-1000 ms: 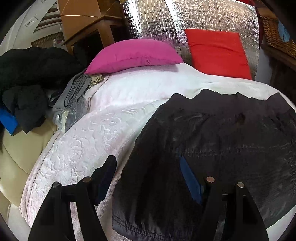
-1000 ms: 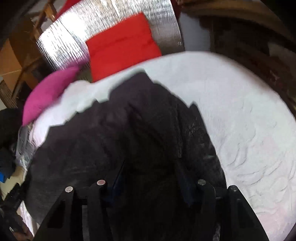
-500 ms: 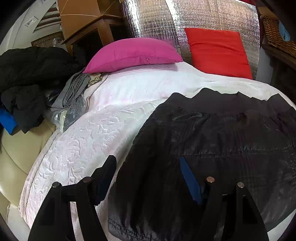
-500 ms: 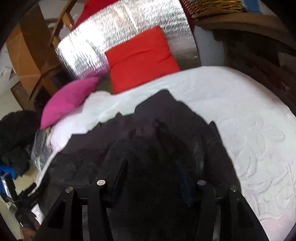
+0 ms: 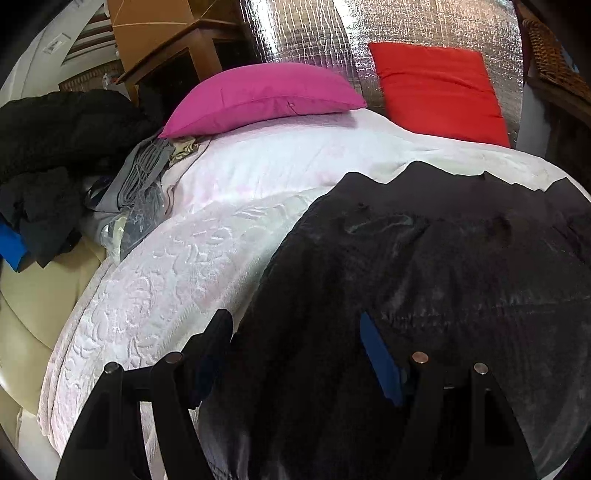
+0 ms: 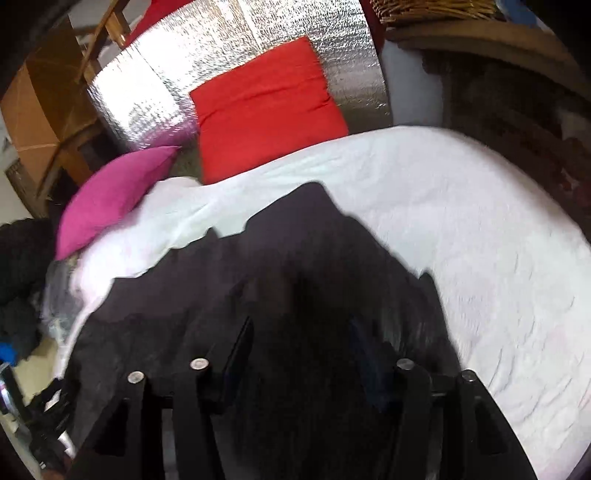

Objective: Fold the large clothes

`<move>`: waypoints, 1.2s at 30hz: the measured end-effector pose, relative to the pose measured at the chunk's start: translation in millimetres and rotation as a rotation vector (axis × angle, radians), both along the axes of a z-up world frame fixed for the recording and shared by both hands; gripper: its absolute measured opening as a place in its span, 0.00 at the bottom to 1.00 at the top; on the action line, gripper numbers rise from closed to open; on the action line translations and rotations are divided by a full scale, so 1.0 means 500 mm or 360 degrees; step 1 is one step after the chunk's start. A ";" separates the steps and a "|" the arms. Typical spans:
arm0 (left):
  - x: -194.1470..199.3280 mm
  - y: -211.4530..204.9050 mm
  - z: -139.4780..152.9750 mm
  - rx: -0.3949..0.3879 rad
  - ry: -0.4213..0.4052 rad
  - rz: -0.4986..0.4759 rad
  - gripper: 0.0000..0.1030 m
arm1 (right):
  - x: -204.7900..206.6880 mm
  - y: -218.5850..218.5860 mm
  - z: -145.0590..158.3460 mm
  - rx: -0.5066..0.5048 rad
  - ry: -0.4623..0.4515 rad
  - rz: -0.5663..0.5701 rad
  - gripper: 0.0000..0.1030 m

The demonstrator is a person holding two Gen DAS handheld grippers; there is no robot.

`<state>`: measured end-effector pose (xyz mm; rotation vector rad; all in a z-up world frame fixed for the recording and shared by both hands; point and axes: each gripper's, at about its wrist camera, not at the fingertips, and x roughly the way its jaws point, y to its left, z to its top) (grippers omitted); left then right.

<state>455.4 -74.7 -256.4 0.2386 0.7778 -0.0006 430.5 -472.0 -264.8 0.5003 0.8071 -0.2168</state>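
A large black garment [image 5: 443, 277] lies spread on the white bed [image 5: 166, 288], its far edge jagged. My left gripper [image 5: 295, 332] stands open over the garment's left edge, with its left finger [image 5: 218, 332] above the bedspread and the blue-padded finger [image 5: 376, 350] above the cloth. In the right wrist view the same garment [image 6: 295, 258] fills the middle, one part folded over toward the far side. My right gripper [image 6: 301, 339] hangs just above it. Its jaws are opening, dark cloth shows between them, and the picture is blurred.
A pink pillow [image 5: 258, 96] and a red cushion [image 5: 436, 88] lean on a silver foil panel [image 5: 314, 29] at the bed's head. Dark clothes [image 5: 55, 147] and grey cloth [image 5: 144, 173] are heaped left of the bed. White bedspread [image 6: 480, 240] lies bare to the right.
The right gripper has drawn back and up from the garment, so more bed and cushions show. The left gripper has stayed put. The garment's near-left edge has slid slightly.
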 end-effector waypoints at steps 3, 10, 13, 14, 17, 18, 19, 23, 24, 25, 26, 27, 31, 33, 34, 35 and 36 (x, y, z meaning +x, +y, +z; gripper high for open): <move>0.005 0.003 -0.004 0.0010 0.0002 -0.0006 0.70 | 0.050 -0.022 -0.007 0.0033 0.0018 -0.0002 0.59; 0.033 0.020 -0.019 -0.0042 0.0104 -0.0013 0.78 | 0.135 -0.046 -0.064 0.0082 0.0274 0.0000 0.59; 0.040 0.050 -0.015 -0.0207 0.0181 0.0014 0.78 | 0.101 -0.048 -0.041 0.0135 0.0207 -0.0004 0.59; 0.039 0.057 -0.011 -0.0245 0.0193 0.0022 0.78 | 0.083 -0.053 -0.034 0.0161 0.0172 -0.0020 0.59; 0.023 0.074 0.014 -0.0302 0.0153 0.0024 0.78 | -0.009 -0.070 0.000 0.0337 -0.0022 -0.0081 0.62; 0.017 0.080 0.023 -0.0307 0.0133 0.0027 0.78 | -0.035 -0.073 0.007 0.0383 -0.0064 -0.0086 0.70; 0.011 0.088 0.032 -0.0325 0.0114 0.0028 0.78 | -0.070 -0.077 0.015 0.0429 -0.0101 -0.0097 0.73; -0.006 0.133 0.044 -0.0500 0.0152 0.0063 0.84 | -0.177 -0.097 0.028 0.0619 -0.0159 -0.0129 0.74; -0.009 0.147 0.042 -0.0581 0.0192 0.0065 0.84 | -0.207 -0.098 0.026 0.0697 -0.0186 -0.0149 0.75; -0.011 0.161 0.037 -0.0677 0.0247 0.0063 0.84 | -0.226 -0.094 0.024 0.0745 -0.0199 -0.0159 0.75; -0.013 0.172 0.032 -0.0738 0.0291 0.0069 0.84 | -0.258 -0.088 0.020 0.0801 -0.0213 -0.0156 0.75; -0.013 0.181 0.028 -0.0769 0.0320 0.0074 0.84 | -0.281 -0.083 0.017 0.0826 -0.0213 -0.0147 0.75; -0.036 0.201 0.009 -0.0826 0.0430 0.0136 0.84 | -0.340 -0.067 -0.021 0.1023 -0.0208 -0.0145 0.76; -0.059 0.205 0.004 -0.0911 0.0477 0.0132 0.84 | -0.355 -0.056 -0.055 0.1145 -0.0173 -0.0164 0.78; -0.071 0.208 0.001 -0.0967 0.0502 0.0138 0.84 | -0.356 -0.053 -0.066 0.1159 -0.0154 -0.0168 0.78; -0.086 0.211 -0.003 -0.1025 0.0523 0.0154 0.84 | -0.357 -0.045 -0.084 0.1178 -0.0138 -0.0179 0.78; -0.096 0.211 -0.005 -0.1063 0.0542 0.0163 0.84 | -0.355 -0.042 -0.095 0.1191 -0.0125 -0.0189 0.78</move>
